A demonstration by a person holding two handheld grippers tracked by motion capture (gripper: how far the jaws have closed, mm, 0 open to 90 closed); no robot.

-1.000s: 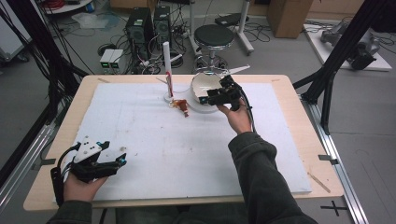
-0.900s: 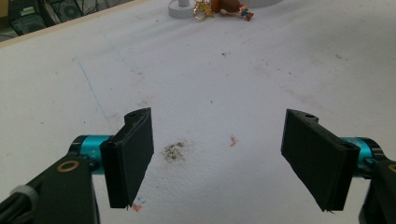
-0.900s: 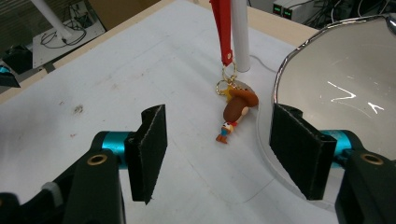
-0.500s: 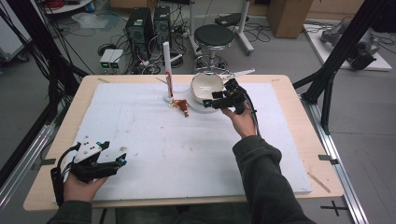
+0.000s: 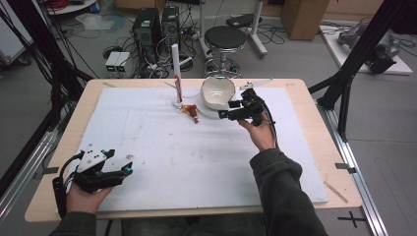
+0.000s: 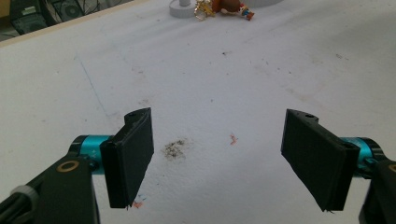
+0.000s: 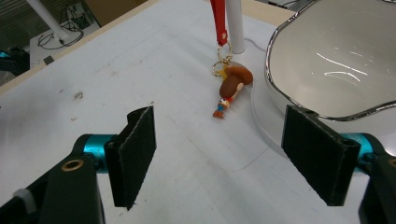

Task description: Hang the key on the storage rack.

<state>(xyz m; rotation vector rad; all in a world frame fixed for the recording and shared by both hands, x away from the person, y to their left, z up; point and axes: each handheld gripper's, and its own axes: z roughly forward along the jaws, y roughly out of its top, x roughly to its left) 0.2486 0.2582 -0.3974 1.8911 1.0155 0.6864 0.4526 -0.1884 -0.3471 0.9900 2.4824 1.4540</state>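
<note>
Left gripper: near surface corner, fingers spread, empty; I've kept it still.
Keychain: beside post, touching bowl rim; light, floppy; I'd pinch its figure.
Right gripper: fingers spread, empty; I've eased it back from the bowl.

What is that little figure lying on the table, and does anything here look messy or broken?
It is a small keychain figure lying on its side by the white post, its red strap running up the post. The white mat is scuffed, with a dark smudge. The bowl looks intact.
</note>
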